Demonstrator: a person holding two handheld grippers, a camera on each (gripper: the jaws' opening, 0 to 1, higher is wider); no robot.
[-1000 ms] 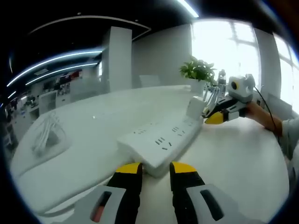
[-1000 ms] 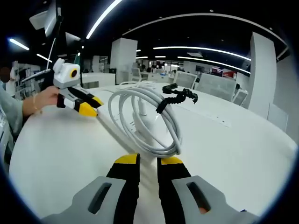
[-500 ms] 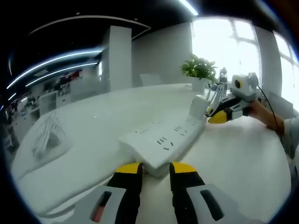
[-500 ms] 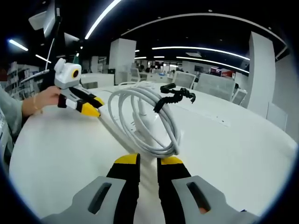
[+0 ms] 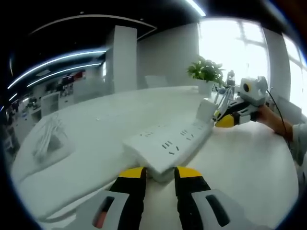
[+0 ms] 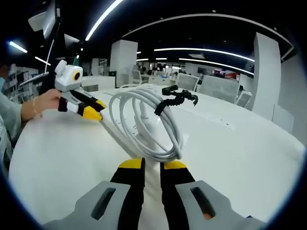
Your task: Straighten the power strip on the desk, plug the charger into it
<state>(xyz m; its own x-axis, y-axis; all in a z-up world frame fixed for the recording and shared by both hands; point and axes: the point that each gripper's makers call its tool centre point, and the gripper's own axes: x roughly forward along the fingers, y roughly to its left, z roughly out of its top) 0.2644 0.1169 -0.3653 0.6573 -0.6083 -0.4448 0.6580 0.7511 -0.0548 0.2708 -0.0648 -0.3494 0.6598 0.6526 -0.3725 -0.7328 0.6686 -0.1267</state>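
A white power strip (image 5: 168, 143) lies on the white desk (image 5: 249, 163), running away from my left gripper (image 5: 160, 173), which is shut on its near end. At the strip's far end is my right gripper (image 5: 225, 120), beside an upright white block (image 5: 205, 109). In the right gripper view, my right gripper (image 6: 153, 165) is shut on the strip (image 6: 120, 136), seen edge-on. A coil of white cord (image 6: 168, 124) bound with a black tie (image 6: 175, 97) rises just beyond it. The left gripper (image 6: 93, 111), held by a hand (image 6: 41, 103), pinches the strip's other end.
A loose bundle of white cable (image 5: 48, 136) lies at the desk's left side in the left gripper view. A potted plant (image 5: 206, 72) stands at the back by the window. Office chairs (image 6: 216, 88) stand behind the desk.
The strip's far end and my right gripper have drifted slightly to the right in the left gripper view. Both grips are unchanged.
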